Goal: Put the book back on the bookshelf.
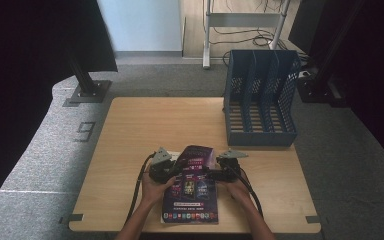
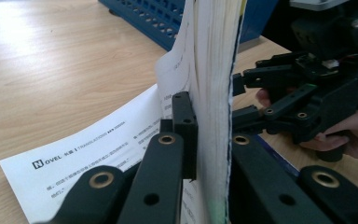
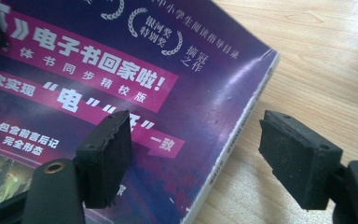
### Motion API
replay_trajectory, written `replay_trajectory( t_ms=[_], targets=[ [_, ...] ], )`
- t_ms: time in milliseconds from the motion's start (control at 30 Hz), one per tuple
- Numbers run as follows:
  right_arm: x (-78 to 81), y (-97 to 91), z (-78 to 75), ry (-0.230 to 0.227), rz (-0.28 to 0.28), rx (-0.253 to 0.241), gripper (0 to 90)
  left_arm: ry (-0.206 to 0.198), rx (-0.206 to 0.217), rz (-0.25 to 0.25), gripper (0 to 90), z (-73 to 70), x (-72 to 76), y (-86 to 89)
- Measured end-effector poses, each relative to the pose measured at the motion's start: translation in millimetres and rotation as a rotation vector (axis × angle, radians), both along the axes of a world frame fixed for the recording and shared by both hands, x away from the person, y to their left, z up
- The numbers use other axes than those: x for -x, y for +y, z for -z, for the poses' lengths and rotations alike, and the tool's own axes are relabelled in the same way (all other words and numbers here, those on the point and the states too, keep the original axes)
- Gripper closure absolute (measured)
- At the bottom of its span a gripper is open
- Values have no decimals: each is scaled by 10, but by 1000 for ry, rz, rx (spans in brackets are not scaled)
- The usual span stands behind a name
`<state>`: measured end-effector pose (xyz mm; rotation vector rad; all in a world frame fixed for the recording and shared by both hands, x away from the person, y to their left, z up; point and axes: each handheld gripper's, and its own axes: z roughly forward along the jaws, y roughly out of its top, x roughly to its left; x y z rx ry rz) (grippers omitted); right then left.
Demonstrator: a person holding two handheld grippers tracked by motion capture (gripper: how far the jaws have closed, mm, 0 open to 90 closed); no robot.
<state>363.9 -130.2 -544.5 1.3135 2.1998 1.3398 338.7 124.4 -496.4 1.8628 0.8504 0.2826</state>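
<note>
A thick book [image 1: 192,192] with a purple cover lies near the table's front edge. Its upper part [image 1: 196,156] is raised off the rest. My left gripper [image 1: 174,171] is at the book's left side. In the left gripper view my left gripper [image 2: 209,126] is shut on an upright sheaf of pages [image 2: 212,56], and a white printed page [image 2: 88,154] lies flat beside it. My right gripper [image 1: 215,174] is at the book's right side. It [image 3: 203,156] stands open astride the edge of the purple cover [image 3: 121,60], one pad over the cover and one over the bare table, touching nothing.
A blue file rack [image 1: 261,100] with several slots stands at the back right of the wooden table [image 1: 145,125]. Grey carpet surrounds the table, with a black stand base [image 1: 87,92] at the back left.
</note>
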Motion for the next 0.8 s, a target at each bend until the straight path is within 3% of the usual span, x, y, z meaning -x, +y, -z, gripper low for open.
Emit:
replay_trajectory(
  t_ms=[200, 500, 800],
  targets=[
    [-13, -20, -23, 10, -5, -31, 230, -15, 5, 15, 882, -27, 29, -25],
    [-23, -19, -22, 32, -6, -40, 232, 0, 16, 9, 881, -26, 24, -26],
    [-52, -50, -17, 82, -14, -77, 212, -12, 26, 13, 881, -47, 52, -41]
  ],
)
